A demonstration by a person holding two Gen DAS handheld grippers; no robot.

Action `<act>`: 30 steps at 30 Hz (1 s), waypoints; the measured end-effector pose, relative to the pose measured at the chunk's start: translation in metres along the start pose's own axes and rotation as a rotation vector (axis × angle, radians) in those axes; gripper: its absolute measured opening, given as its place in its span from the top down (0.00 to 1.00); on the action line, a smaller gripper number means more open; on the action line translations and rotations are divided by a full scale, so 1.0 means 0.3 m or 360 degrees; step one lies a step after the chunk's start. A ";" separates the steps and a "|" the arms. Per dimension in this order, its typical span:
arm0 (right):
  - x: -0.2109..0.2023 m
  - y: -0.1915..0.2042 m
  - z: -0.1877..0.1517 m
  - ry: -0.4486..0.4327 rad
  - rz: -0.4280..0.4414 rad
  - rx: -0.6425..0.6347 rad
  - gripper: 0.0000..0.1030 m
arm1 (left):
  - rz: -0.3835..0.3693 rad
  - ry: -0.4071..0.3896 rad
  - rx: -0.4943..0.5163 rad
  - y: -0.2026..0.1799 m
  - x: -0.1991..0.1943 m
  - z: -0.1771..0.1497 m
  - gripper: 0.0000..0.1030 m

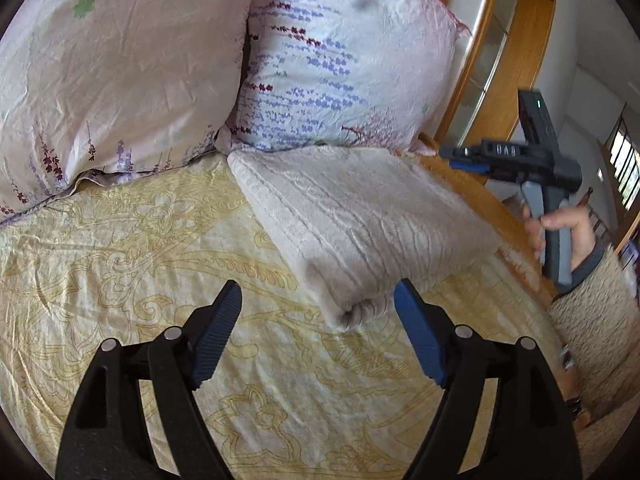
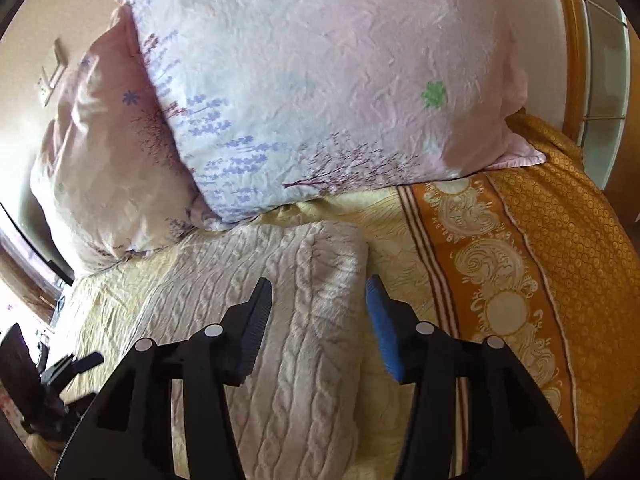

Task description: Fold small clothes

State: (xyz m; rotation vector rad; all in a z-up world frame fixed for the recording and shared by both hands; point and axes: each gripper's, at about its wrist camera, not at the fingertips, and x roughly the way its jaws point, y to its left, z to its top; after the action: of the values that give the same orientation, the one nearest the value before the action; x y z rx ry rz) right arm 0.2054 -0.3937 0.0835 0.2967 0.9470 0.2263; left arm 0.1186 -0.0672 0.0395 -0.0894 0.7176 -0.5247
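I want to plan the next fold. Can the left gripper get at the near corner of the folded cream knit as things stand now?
Probably yes. The left gripper is open, its fingers empty, and the folded cream knit has its bunched corner just ahead between them on the yellow bedspread. Nothing lies in between.

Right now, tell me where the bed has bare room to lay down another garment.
Bare yellow bedspread lies left of the folded knit sweater, bordered behind by the pillows. A narrower bare strip runs right of the sweater, up to the orange border. It is crowded toward the head, where the sweater nearly meets the pillows. Both the left gripper and right gripper are open.
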 end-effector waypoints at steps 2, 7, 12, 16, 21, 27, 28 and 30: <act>0.020 0.035 -0.020 0.0036 0.0052 -0.0024 0.50 | -0.0073 -0.0034 -0.0151 0.036 0.006 0.044 0.21; 0.094 0.057 -0.100 0.0168 0.0006 -0.0069 0.50 | -0.0142 0.0073 -0.0403 0.085 0.127 0.142 0.21; 0.102 0.089 -0.159 0.0137 -0.0132 -0.0225 0.50 | -0.0077 0.0207 -0.0449 0.086 0.257 0.182 0.21; 0.031 -0.021 -0.101 0.0048 0.0131 0.0106 0.43 | -0.0106 0.0262 -0.0492 0.099 0.319 0.192 0.21; 0.107 -0.175 -0.061 0.0241 0.0278 0.0461 0.29 | -0.0284 0.0351 -0.0692 0.155 0.395 0.188 0.21; 0.202 -0.205 -0.082 0.0386 0.0464 0.0606 0.29 | -0.0389 0.0353 -0.0786 0.161 0.433 0.187 0.23; 0.207 -0.203 -0.084 0.0391 0.0497 0.0620 0.29 | -0.0403 0.0345 -0.0801 0.163 0.439 0.189 0.23; 0.222 -0.202 -0.088 0.0402 0.0572 0.0636 0.30 | -0.0417 0.0330 -0.0828 0.168 0.450 0.192 0.28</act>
State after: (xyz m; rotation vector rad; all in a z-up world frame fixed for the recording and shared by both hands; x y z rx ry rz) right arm 0.2250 -0.4253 -0.0025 0.8239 1.1844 0.4107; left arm 0.2627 -0.0949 -0.0115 -0.6287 1.0416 -0.5911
